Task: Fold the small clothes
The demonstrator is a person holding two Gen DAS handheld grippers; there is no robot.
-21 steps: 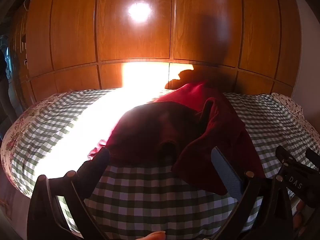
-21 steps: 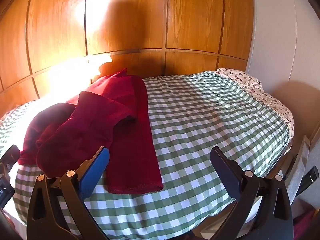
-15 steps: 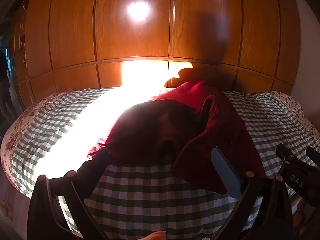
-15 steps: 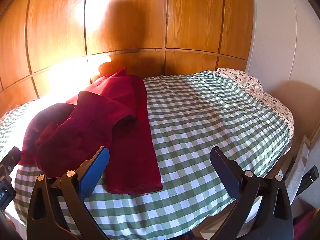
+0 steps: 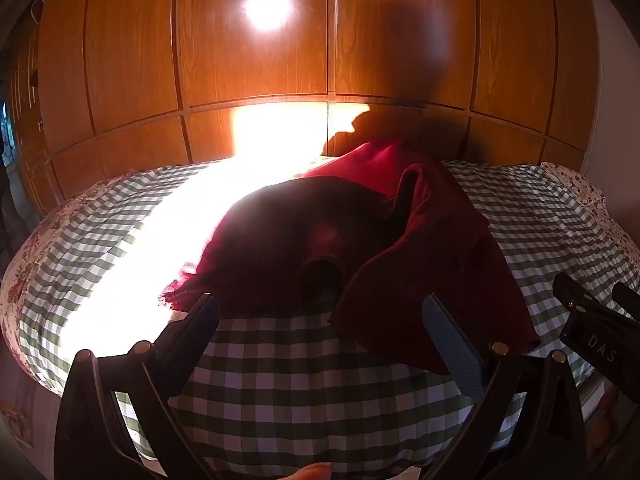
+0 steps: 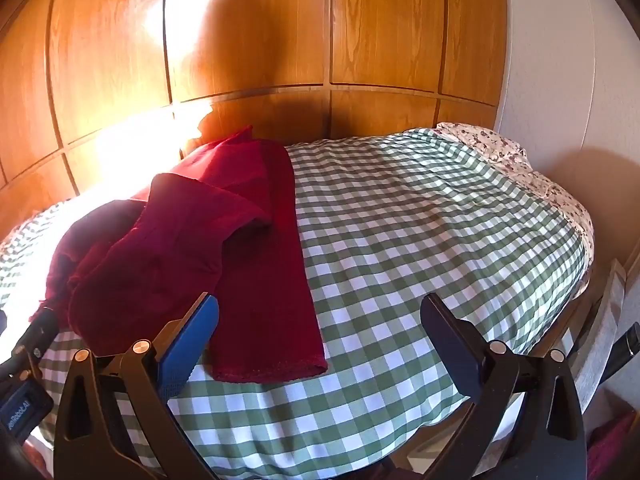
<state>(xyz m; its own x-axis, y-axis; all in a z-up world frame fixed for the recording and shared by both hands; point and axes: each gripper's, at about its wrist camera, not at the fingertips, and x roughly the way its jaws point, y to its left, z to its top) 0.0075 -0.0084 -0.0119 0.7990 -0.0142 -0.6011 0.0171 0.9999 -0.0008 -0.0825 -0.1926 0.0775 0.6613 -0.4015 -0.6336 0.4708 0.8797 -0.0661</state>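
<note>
I find the dark red garment [image 6: 224,248] lying crumpled and partly doubled over itself on the green-and-white checked bedspread [image 6: 420,248], toward the left and far side of the bed, its far end close to the wooden panelled wall [image 6: 248,40] and one long straight strip running back to the near edge. My left gripper [image 5: 320,332] stands spread wide with nothing between its fingers, near the garment's near hem but apart from it. My right gripper [image 6: 320,328] is likewise spread and empty, its blue-padded left finger [image 6: 188,344] overlapping the garment's near edge in view; I cannot tell whether it touches.
</note>
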